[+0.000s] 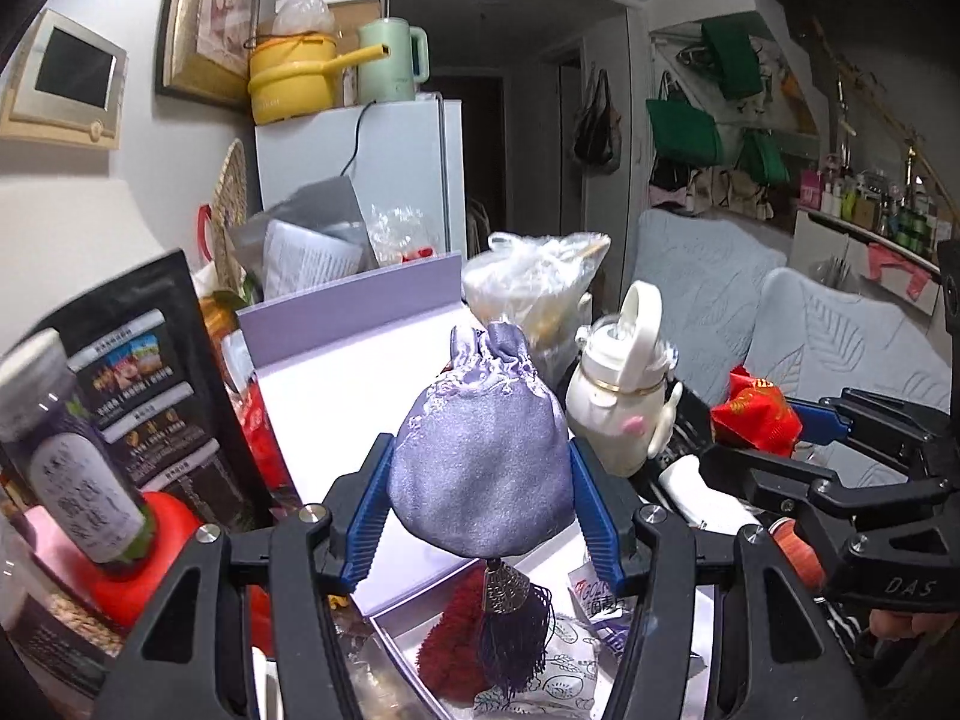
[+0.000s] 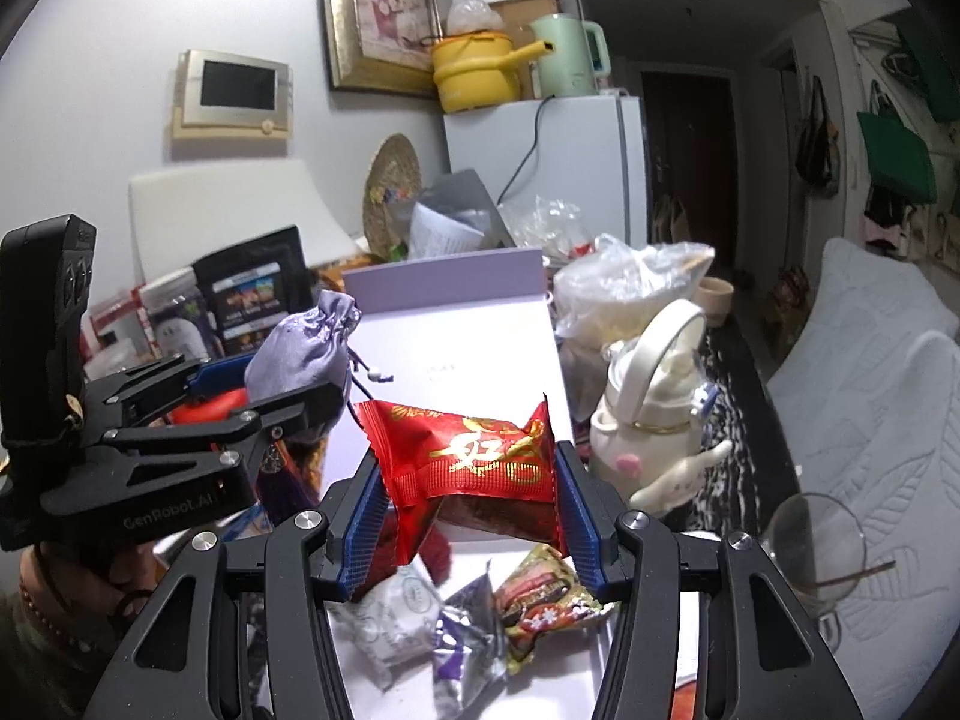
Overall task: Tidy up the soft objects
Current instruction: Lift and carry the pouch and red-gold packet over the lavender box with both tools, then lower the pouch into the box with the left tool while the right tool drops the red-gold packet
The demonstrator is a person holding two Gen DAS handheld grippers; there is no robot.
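My left gripper (image 1: 480,498) is shut on a lilac satin drawstring pouch (image 1: 480,456); its dark purple tassel (image 1: 510,636) hangs below the fingers. My right gripper (image 2: 468,498) is shut on a red foil packet with gold characters (image 2: 474,456). Both are held above an open white box with a lilac lid (image 2: 474,360). In the right wrist view the left gripper (image 2: 252,396) with the pouch (image 2: 300,354) sits at left. In the left wrist view the right gripper (image 1: 798,426) with the red packet (image 1: 756,414) sits at right.
Inside the box lie small snack packets (image 2: 540,600) and white sachets (image 2: 390,612). A white lidded bottle (image 2: 648,414), a tied plastic bag (image 2: 630,288), a black pouch (image 1: 144,384), a jar (image 1: 72,450) and a glass (image 2: 816,546) crowd around. A pale sofa (image 2: 870,390) is at right.
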